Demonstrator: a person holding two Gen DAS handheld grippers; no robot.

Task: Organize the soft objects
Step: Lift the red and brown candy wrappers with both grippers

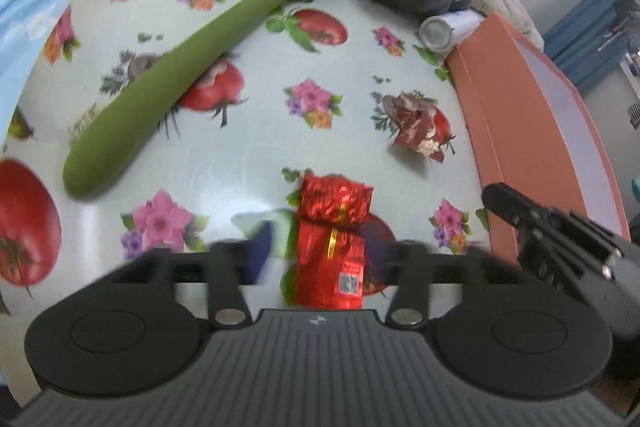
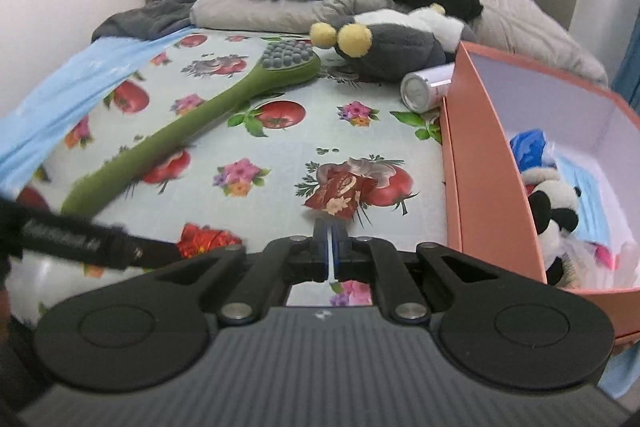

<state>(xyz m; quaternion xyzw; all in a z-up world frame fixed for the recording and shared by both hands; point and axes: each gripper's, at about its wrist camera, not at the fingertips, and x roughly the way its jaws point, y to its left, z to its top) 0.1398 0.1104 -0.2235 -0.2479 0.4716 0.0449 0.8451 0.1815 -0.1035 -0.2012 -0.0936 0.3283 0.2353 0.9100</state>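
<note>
Flowered oilcloth [image 2: 280,131] covers the bed. Nearest, the left gripper [image 1: 316,247] gapes over a red foil packet [image 1: 332,243], pads seemingly clear through the blur. The right gripper [image 2: 329,247] is pinched shut, empty, just short of a crumpled wrapper [image 2: 338,197]. Next comes closing on the packet, then carrying it to the pink box [image 2: 492,187]; beyond lies a grey plush [image 2: 384,43].

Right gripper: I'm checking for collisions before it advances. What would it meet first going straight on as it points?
Probably the small dark red packet, lying on the cloth right ahead of the right gripper, whose jaws are shut. Depth is hard to judge in this fisheye view.
</note>
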